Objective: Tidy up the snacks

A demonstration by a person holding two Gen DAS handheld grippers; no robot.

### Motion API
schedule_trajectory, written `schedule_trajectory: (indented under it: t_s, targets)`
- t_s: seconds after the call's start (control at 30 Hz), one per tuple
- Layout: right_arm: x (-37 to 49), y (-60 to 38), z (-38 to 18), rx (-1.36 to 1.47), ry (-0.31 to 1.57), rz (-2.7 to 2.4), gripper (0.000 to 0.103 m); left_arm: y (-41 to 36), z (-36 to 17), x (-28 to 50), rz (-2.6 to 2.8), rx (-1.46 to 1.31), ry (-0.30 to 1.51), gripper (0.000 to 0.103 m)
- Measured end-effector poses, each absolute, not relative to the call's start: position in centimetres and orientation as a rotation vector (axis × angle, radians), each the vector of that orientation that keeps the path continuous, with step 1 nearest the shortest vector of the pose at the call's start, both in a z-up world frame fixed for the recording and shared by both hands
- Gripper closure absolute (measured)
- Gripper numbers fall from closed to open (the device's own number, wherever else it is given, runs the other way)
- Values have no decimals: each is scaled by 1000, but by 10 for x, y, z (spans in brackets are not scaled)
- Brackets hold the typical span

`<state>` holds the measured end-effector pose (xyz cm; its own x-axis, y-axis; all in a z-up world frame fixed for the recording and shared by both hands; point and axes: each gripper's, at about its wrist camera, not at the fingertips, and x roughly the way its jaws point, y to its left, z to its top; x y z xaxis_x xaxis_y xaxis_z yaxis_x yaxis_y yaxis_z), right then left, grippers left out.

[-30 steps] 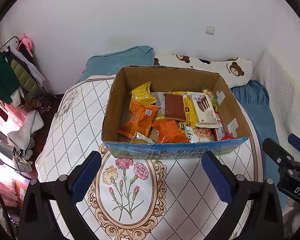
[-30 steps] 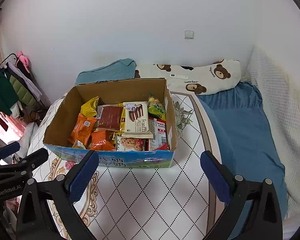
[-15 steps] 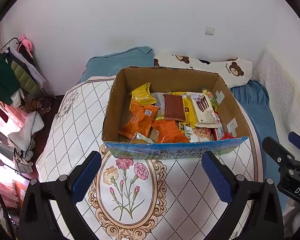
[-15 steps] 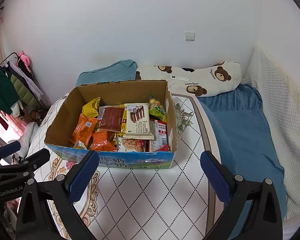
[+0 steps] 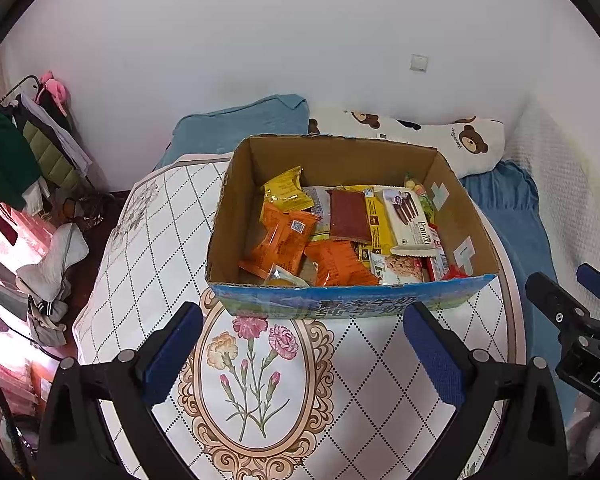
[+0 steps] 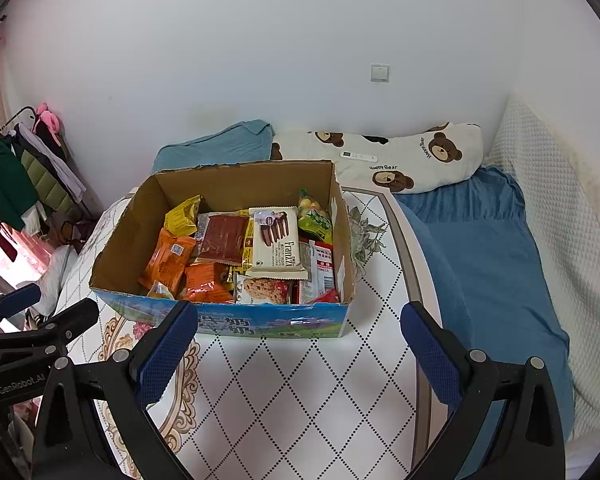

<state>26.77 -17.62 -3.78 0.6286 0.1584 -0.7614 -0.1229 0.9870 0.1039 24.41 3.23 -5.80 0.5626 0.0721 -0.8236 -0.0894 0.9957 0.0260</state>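
While heaped loose in the cardboard box [image 5: 340,300] on the quilt [image 5: 160,248], snacks [image 5: 332,232] risked slipping: crinkly wrappers, overlapping. Left claw [image 5: 302,354] and right claw [image 6: 298,354] spread wide, empty, short of box; could nudge it askew.

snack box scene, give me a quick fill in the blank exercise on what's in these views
1. The snacks sit inside an open ____ box.
2. The white Franzzi packet lies ____ the other snacks.
3. Both the left gripper and the right gripper are ____ and hold nothing.
4. The pillow behind the box is printed with ____.

Missing words: cardboard; on top of; open; bears
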Motion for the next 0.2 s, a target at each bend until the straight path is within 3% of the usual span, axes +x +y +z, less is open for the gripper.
schedule_trajectory:
  t_s: [0.2]
  targets:
    - [268, -177, -37, 46, 875, 160, 0, 34, -59, 242, 98, -24, 967, 0]
